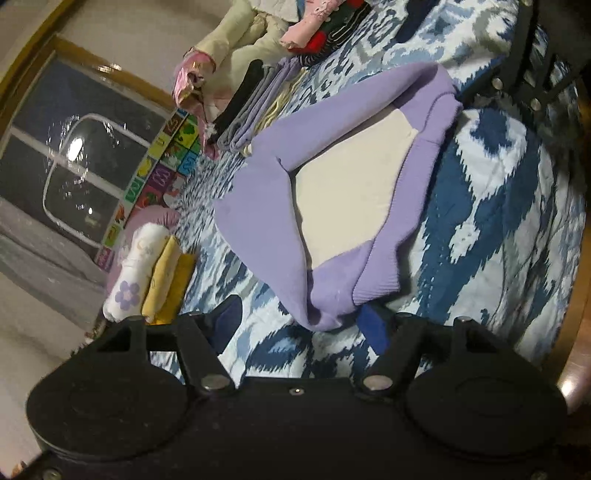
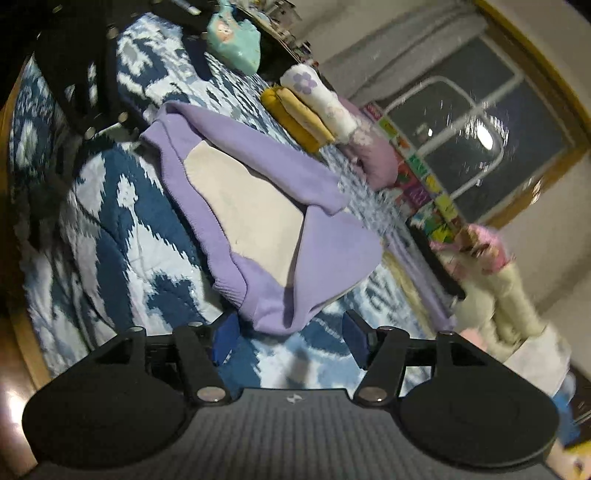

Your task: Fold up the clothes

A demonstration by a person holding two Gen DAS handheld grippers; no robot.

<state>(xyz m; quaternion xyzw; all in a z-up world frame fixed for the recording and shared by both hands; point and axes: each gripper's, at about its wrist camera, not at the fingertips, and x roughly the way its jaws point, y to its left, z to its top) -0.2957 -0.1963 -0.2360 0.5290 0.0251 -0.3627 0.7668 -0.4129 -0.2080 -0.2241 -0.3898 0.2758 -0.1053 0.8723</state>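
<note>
A lavender and cream sweater [image 1: 332, 192] lies on the blue and white patterned quilt [image 1: 498, 206], both sleeves folded in over the cream front. My left gripper [image 1: 301, 326] is open, its blue fingertips either side of the sweater's near lavender corner. In the right wrist view the sweater [image 2: 251, 206] lies just ahead of my right gripper [image 2: 290, 334], which is open with the near lavender edge between its blue pads. The other gripper shows as a black frame at the far end in each view [image 1: 524, 74] [image 2: 85, 81].
Folded yellow and white floral clothes [image 1: 155, 277] [image 2: 314, 107] sit at the bed's edge. Grey, lilac and black folded items [image 1: 251, 107] and a pile of pink, cream and red clothes [image 1: 280, 33] lie beyond. A window [image 2: 480, 147] and a colourful letter mat [image 1: 162, 162] stand behind.
</note>
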